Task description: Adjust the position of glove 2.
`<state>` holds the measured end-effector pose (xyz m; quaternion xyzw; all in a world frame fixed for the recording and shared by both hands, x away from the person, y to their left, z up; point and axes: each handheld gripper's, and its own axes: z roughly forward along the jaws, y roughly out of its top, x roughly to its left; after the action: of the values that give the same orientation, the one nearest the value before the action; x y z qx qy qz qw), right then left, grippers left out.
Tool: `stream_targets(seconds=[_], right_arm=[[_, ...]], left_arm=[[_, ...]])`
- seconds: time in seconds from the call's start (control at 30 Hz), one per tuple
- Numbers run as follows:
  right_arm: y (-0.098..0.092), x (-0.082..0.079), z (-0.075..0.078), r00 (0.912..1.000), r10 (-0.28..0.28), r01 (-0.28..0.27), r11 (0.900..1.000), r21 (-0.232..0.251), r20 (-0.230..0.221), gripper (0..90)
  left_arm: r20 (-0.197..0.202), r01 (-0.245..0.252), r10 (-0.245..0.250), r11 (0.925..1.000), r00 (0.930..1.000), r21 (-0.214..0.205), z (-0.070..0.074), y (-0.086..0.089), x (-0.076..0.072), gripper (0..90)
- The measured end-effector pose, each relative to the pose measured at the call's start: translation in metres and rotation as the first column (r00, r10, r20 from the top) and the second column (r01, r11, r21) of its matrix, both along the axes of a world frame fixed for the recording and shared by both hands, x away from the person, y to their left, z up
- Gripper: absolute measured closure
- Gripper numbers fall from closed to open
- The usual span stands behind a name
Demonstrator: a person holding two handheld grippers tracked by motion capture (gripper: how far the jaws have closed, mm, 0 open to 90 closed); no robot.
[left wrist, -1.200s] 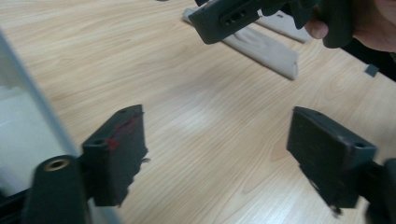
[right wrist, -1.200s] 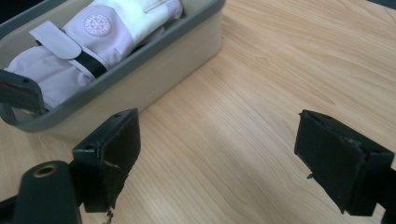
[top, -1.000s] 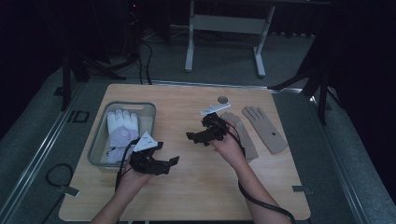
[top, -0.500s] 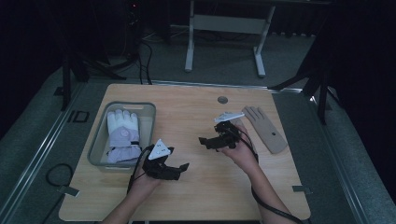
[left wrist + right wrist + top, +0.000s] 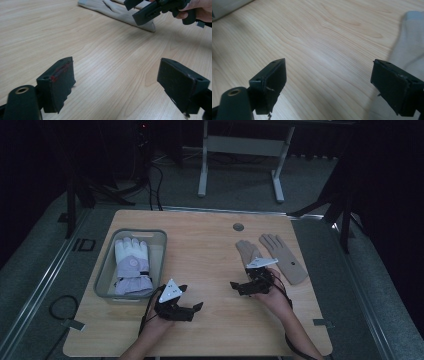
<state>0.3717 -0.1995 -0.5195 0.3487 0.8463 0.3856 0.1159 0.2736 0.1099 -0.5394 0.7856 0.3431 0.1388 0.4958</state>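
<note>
Two beige gloves lie flat at the table's right, one (image 5: 283,258) farther right and one (image 5: 246,251) beside it. My right gripper (image 5: 236,286) hovers just in front of them, open with nothing between its jaws; in the right gripper view (image 5: 329,85) a glove's grey fabric (image 5: 409,42) lies by the right jaw. My left gripper (image 5: 194,308) is low over bare wood near the front, open and holding nothing (image 5: 117,85). The left gripper view looks across at a beige glove (image 5: 112,10) and at the right gripper (image 5: 155,11) beyond. A white and lavender glove (image 5: 131,265) rests in the grey bin (image 5: 104,277).
The bin stands at the table's left, close to my left hand. A round cable hole (image 5: 238,227) sits near the far edge. Bare wood (image 5: 200,255) spans the middle. A metal stand (image 5: 240,150) and cables are on the floor behind the table.
Both hands have come down and back toward the near edge. The right gripper shifted right, off the table's middle, uncovering more of the nearer beige glove. Both stayed open.
</note>
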Motion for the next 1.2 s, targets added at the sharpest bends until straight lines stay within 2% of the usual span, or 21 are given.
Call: stream_targets(seconds=[0.23, 0.3, 0.43, 0.5, 0.6, 0.73, 0.83, 0.87, 0.93, 1.0, 1.07, 1.17, 1.2], right_arm=[[-0.025, 0.0, 0.005, 0.995, -0.048, 0.044, 0.9983, 0.036, 0.088, 26.6], [-0.033, 0.003, 0.007, 0.9934, -0.072, 0.07, 0.9971, 0.03, 0.089, 29.9], [-0.046, 0.012, 0.008, 0.9884, -0.089, 0.088, 0.996, 0.012, 0.123, 34.0], [-0.052, 0.018, 0.009, 0.9868, -0.102, 0.102, 0.9948, 0.009, 0.126, 36.4], [-0.061, 0.029, 0.008, 0.9852, -0.121, 0.118, 0.9925, 0.031, 0.121, 39.2], [-0.066, 0.044, 0.003, 0.9829, -0.143, 0.142, 0.9898, 0.019, 0.117, 42.3], [-0.066, 0.051, 0.0, 0.9851, -0.141, 0.141, 0.99, 0.012, 0.098, 42.3], [-0.065, 0.058, -0.004, 0.9853, -0.143, 0.144, 0.9896, -0.003, 0.094, 42.9], [-0.063, 0.062, -0.008, 0.9856, -0.14, 0.141, 0.99, -0.003, 0.094, 43.4], [-0.06, 0.065, -0.011, 0.9871, -0.134, 0.137, 0.9903, -0.024, 0.088, 43.6], [-0.059, 0.068, -0.017, 0.9871, -0.131, 0.137, 0.9892, -0.053, 0.091, 43.9], [-0.057, 0.071, -0.028, 0.9899, -0.125, 0.132, 0.9852, -0.109, 0.066, 44.7], [-0.058, 0.071, -0.031, 0.9908, -0.121, 0.126, 0.9874, -0.096, 0.061, 44.3]], left_arm=[[0.018, -0.007, 0.007, 1.0, 0.9998, 0.006, -0.002, -0.001, -0.003, 5.7], [0.02, -0.014, 0.014, 0.9999, 0.9997, 0.006, -0.002, 0.0, -0.003, 2.2], [0.027, -0.03, 0.03, 0.9996, 0.9992, 0.002, -0.002, 0.001, -0.004, 1.9], [0.027, -0.027, 0.027, 0.9996, 0.9993, -0.008, -0.002, 0.002, -0.004, 1.9], [0.026, -0.017, 0.017, 0.9998, 0.9995, -0.011, -0.002, 0.002, -0.004, 1.9], [0.03, -0.001, 0.002, 0.9999, 0.9996, -0.011, -0.003, 0.0, -0.005, 1.9], [0.031, 0.005, -0.005, 1.0, 0.9995, -0.008, -0.003, 0.0, -0.005, 1.9], [0.031, 0.006, -0.005, 0.9999, 0.9995, -0.012, -0.003, 0.0, -0.006, 1.9], [0.032, 0.004, -0.003, 0.9999, 0.9995, -0.012, -0.003, 0.0, -0.006, 1.9], [0.035, 0.002, -0.002, 0.9998, 0.9994, -0.019, -0.003, 0.0, -0.007, 1.9], [0.033, 0.005, -0.005, 0.9999, 0.9995, -0.016, -0.004, 0.0, -0.007, 1.9], [0.029, 0.009, -0.008, 0.9998, 0.9995, -0.016, -0.005, -0.001, -0.007, 1.9], [0.025, 0.01, -0.01, 0.9998, 0.9996, -0.016, -0.005, -0.001, -0.007, 1.9]])
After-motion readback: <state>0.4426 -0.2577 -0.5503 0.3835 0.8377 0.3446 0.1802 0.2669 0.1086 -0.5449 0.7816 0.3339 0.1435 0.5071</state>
